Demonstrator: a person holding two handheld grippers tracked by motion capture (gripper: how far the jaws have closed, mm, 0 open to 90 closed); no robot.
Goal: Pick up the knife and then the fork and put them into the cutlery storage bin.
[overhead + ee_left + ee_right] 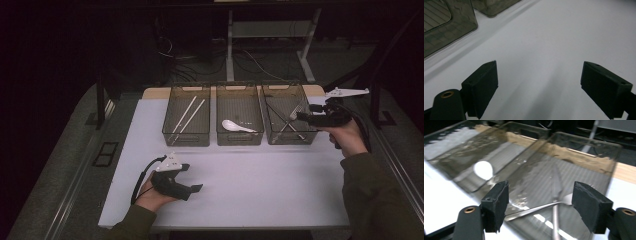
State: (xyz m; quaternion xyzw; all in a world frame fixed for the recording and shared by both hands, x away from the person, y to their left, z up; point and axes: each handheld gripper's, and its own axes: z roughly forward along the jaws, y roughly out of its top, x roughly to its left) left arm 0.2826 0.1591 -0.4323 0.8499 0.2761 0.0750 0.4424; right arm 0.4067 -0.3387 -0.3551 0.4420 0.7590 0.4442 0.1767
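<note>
Three smoky clear bins stand in a row at the back of the white table (260,180). The left bin (186,137) holds two white chopsticks (188,115). In the middle bin (240,139) lies a white spoon (235,126), seen as a blur (483,170) in the right gripper view. Metal forks (292,116) lie crossed in the right bin (292,140), and one fork (536,210) shows between the right gripper's jaws. My right gripper (301,116) hovers open at that bin's right rim (540,195). My left gripper (194,178) stands open and empty over bare table near the front left (539,75).
A wooden board (315,90) edges the table behind the bins. Dark floor with cables and white desk legs (230,45) lies beyond. A bin corner (446,27) shows at the upper left of the left gripper view.
</note>
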